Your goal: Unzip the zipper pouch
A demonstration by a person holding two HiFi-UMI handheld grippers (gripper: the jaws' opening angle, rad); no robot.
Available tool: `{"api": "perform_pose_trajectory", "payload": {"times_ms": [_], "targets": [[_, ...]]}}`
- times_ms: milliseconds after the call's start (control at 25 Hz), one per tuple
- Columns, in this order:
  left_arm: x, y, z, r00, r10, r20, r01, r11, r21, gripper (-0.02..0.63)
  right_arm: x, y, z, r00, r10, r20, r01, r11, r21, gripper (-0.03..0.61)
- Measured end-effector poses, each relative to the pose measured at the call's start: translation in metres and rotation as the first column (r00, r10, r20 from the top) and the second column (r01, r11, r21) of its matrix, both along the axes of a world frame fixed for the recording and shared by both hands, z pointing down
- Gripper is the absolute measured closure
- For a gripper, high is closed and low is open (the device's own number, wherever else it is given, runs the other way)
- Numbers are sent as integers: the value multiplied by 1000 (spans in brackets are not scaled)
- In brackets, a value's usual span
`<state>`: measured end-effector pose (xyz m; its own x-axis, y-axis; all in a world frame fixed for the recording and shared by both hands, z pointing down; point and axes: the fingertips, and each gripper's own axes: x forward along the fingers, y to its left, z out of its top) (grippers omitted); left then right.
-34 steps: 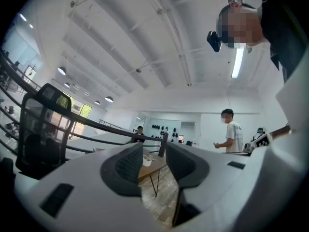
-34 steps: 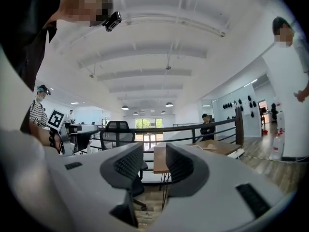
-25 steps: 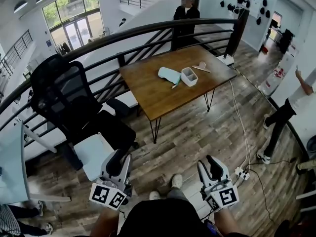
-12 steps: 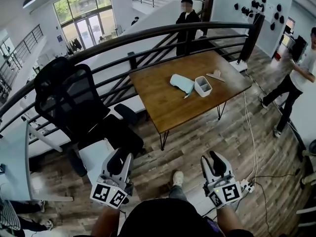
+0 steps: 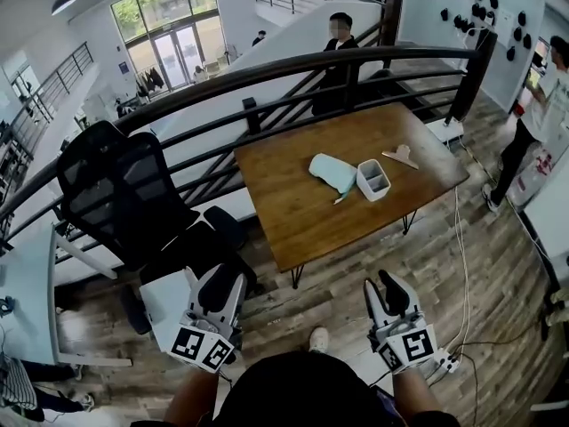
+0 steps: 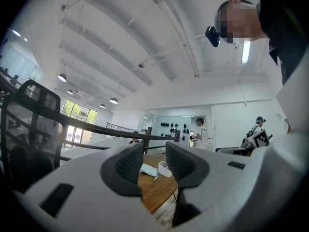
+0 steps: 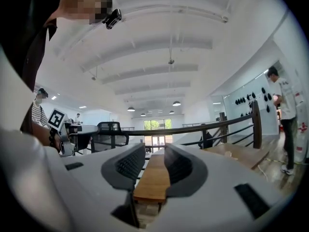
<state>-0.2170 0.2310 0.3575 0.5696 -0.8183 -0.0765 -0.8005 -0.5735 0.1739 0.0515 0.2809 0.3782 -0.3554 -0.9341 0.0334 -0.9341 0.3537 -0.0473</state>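
A light teal zipper pouch (image 5: 332, 171) lies on the wooden table (image 5: 293, 212) ahead, beside a white box (image 5: 372, 179). Both grippers are held low in front of me, well short of the table and pointing level. My left gripper (image 5: 218, 290) stands open and empty; in the left gripper view the pouch (image 6: 147, 168) shows far off between its jaws (image 6: 154, 161). My right gripper (image 5: 389, 295) is open too. Its jaws have just been closing a little, with nothing between them. The right gripper view (image 7: 154, 167) shows only the table's edge (image 7: 152, 182) in the distance.
A small pinkish wooden piece (image 5: 402, 155) lies on the table's far right. A black railing (image 5: 293, 65) runs behind the table, with a person (image 5: 340, 38) beyond it. A black office chair (image 5: 116, 194) stands at the left. Another person (image 5: 542, 105) and a floor cable (image 5: 458, 238) are at the right.
I have walked toward the table, which now looks larger and nearer. Both grippers came forward with me. The person at the right has shifted along the wall.
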Motion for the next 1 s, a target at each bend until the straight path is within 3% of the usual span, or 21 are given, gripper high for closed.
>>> {"api": "perform_pose_trajectory", "payload": {"times_ms": [480, 1000], "targets": [[78, -50, 6, 1000, -19, 3, 20, 1000, -11, 475, 75, -47, -2, 1000, -22, 6, 22, 1000, 1, 459], [130, -92, 21, 997, 67, 30, -65, 996, -55, 474, 120, -67, 14, 998, 56, 21, -55, 997, -54, 460]]}}
